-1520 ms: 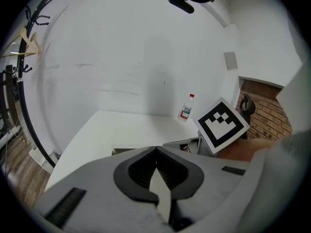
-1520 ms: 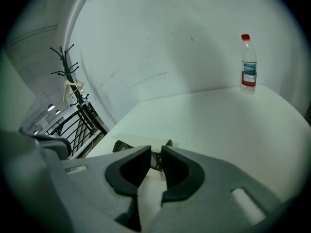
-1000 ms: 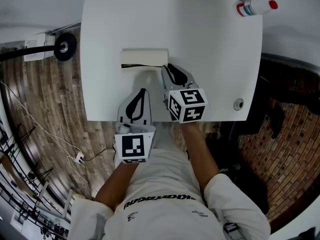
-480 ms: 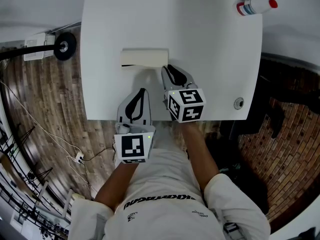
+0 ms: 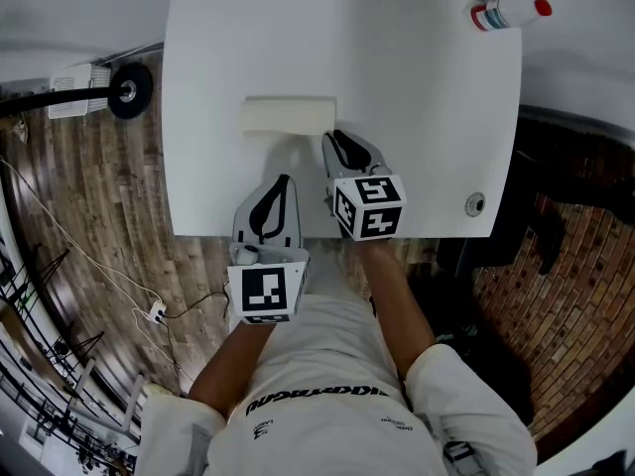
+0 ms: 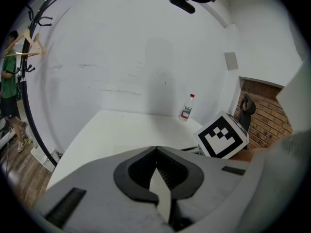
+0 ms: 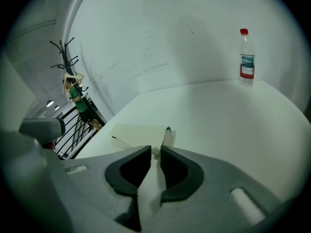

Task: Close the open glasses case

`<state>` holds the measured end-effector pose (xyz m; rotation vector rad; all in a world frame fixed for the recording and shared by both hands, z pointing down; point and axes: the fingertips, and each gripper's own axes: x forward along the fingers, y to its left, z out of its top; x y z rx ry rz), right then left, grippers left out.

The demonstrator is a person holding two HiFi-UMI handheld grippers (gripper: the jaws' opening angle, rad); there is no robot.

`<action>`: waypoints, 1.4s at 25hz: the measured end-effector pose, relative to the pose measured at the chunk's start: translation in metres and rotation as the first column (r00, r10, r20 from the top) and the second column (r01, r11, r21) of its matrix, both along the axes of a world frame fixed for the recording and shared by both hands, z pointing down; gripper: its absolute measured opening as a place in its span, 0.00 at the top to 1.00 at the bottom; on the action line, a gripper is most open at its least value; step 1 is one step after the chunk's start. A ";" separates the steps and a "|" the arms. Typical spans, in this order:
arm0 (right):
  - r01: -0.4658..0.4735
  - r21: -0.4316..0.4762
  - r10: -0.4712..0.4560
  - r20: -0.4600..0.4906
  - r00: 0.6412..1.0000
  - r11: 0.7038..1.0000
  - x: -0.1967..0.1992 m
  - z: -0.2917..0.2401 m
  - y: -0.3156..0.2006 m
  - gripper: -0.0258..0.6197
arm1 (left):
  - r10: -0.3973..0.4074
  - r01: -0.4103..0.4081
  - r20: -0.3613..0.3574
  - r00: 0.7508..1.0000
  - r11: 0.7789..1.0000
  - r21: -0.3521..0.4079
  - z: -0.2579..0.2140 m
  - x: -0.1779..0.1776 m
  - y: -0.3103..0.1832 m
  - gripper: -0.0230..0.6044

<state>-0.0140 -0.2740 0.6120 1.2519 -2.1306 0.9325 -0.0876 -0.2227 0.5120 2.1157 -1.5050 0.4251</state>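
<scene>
Case (image 5: 289, 115), one, lid down, is seen mid-surface (image 5: 417, 117) toward the left edge. One bottle (image 5: 508, 13) is seen at the far right corner, well apart. Right gripper (image 5: 333, 136) is held just beside the case, jaws narrowly parted on nothing. Left gripper (image 5: 285, 180) is held at the near edge, jaws pressed together.

Sparse studio or lab-type workroom, plain white table (image 5: 417, 117), bare curved white wall (image 6: 121, 47), wood-plank floor (image 5: 89, 196), loose cables (image 5: 99, 266) trailing across it, brick surface (image 5: 566, 296), coat stand (image 7: 64, 56), black railing (image 7: 73, 135), single water bottle (image 5: 508, 14).
</scene>
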 end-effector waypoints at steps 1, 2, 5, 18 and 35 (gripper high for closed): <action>0.000 -0.001 0.000 -0.002 1.000 1.000 0.000 0.001 0.000 0.87 | 0.000 0.000 0.000 1.000 1.000 0.001 0.000 -0.001 0.000 0.97; 0.000 -0.002 0.000 -0.004 1.000 1.000 -0.001 0.002 0.000 0.87 | -0.001 0.001 -0.001 1.000 1.000 0.001 0.000 -0.001 0.000 0.97; 0.003 -0.003 -0.003 -0.009 1.000 1.000 -0.002 0.001 0.001 0.87 | -0.004 0.004 -0.004 1.000 1.000 0.002 -0.002 -0.003 0.001 0.97; -0.022 0.046 0.023 -0.005 1.000 0.999 0.005 -0.022 0.001 0.87 | -0.014 0.014 -0.002 1.000 0.999 0.032 -0.016 -0.006 0.007 0.97; -0.006 0.258 -0.008 0.051 0.999 0.966 0.014 -0.157 0.047 0.96 | -0.018 0.011 0.040 0.999 0.983 0.184 -0.107 -0.007 0.039 0.97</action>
